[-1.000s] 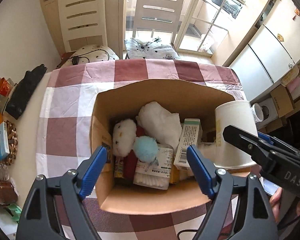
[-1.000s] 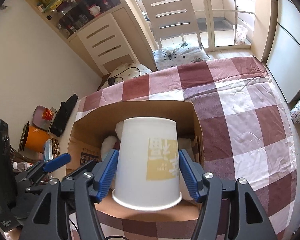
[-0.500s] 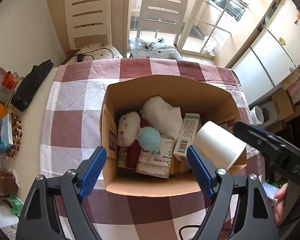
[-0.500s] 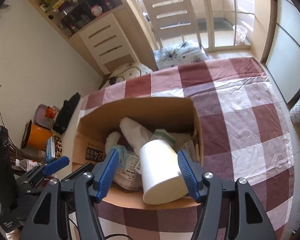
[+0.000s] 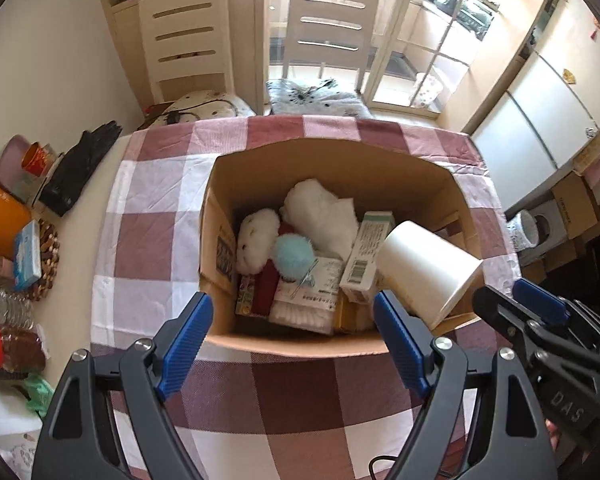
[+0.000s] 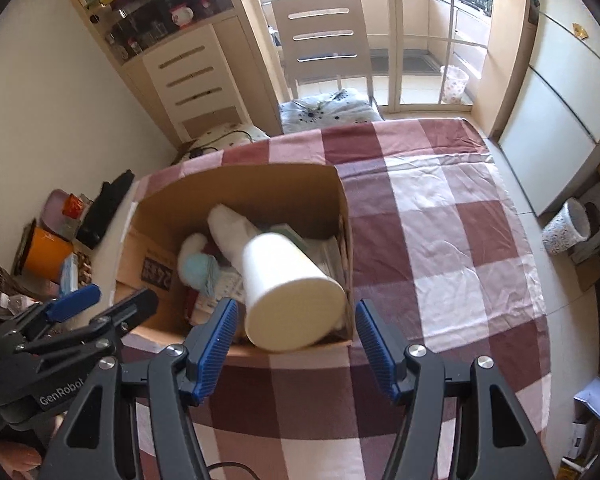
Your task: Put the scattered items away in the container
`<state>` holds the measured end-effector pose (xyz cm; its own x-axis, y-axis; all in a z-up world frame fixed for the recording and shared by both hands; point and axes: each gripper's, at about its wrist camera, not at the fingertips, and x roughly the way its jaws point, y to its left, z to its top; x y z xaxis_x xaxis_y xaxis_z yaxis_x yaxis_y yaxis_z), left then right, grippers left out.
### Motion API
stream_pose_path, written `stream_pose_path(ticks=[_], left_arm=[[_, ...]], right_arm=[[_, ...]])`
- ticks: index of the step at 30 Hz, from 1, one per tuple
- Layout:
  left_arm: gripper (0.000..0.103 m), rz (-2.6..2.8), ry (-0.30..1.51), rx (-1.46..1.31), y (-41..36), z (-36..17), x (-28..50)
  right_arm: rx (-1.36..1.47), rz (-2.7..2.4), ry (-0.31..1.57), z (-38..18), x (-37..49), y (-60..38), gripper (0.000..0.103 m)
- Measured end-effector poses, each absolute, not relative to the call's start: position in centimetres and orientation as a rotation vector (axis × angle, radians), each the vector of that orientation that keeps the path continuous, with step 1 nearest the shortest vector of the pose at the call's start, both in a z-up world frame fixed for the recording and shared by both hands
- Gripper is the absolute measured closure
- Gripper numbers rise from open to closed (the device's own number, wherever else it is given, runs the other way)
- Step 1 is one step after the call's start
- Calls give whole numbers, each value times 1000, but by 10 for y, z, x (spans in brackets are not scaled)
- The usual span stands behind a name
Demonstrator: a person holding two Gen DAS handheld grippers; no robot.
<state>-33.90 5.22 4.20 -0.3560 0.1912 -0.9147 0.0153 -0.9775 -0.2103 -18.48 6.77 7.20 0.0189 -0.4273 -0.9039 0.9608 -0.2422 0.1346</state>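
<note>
Both tools point steeply down over the box on the checked worktop. The left tool stands wide and empty; the right tool gapes too, its pads clear of the white cup, which lies tipped in the box's right corner. The right view alone shows the cup's rim end-on; the left view shows a fluffy blue ball and cartons.

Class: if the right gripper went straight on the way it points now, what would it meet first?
Most likely the white paper cup lying tilted in the cardboard box, right ahead of the right gripper; exact depth is unclear.
</note>
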Motion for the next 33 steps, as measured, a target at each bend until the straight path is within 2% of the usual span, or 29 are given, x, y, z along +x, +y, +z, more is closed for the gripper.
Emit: stream_pose_path(ticks=[11, 29, 31, 33], left_arm=[[19, 2476, -249, -1770, 58, 28, -327], [19, 2469, -295, -1764, 54, 25, -330], [16, 2463, -312, -1772, 53, 22, -330], [7, 2474, -311, -1783, 52, 20, -331]], right_arm=[[1077, -1528, 761, 61, -168, 82, 40], [1067, -1528, 750, 62, -167, 79, 40], [1068, -1529, 749, 62, -167, 78, 40], [1068, -1530, 748, 61, -168, 78, 40]])
